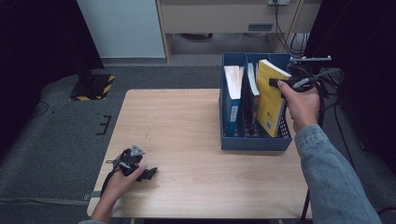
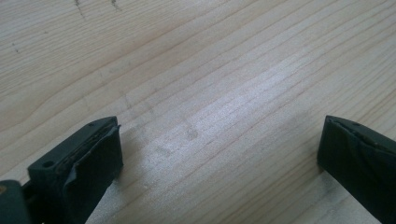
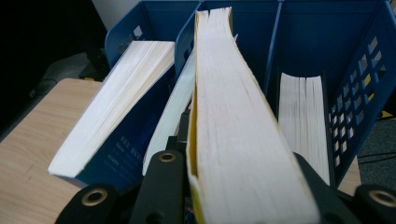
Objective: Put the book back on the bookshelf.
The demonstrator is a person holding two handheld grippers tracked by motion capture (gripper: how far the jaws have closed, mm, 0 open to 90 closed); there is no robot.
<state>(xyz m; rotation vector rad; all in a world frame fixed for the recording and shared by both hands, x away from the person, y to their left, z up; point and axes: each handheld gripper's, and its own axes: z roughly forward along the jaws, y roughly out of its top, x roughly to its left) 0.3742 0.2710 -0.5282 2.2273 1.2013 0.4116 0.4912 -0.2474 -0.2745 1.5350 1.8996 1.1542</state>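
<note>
Two grippers are working: the right gripper is clamping its jaws on the yellow book, holding it tilted over the right compartment of the blue file box; the left gripper is resting on the wooden table, jaws standing wide apart, gripping nothing.

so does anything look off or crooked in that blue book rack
The yellow book stands proud of the blue rack, tilted and only partly in its slot, clamped by the right gripper. The blue-covered book also leans. Nothing looks damaged.
</note>
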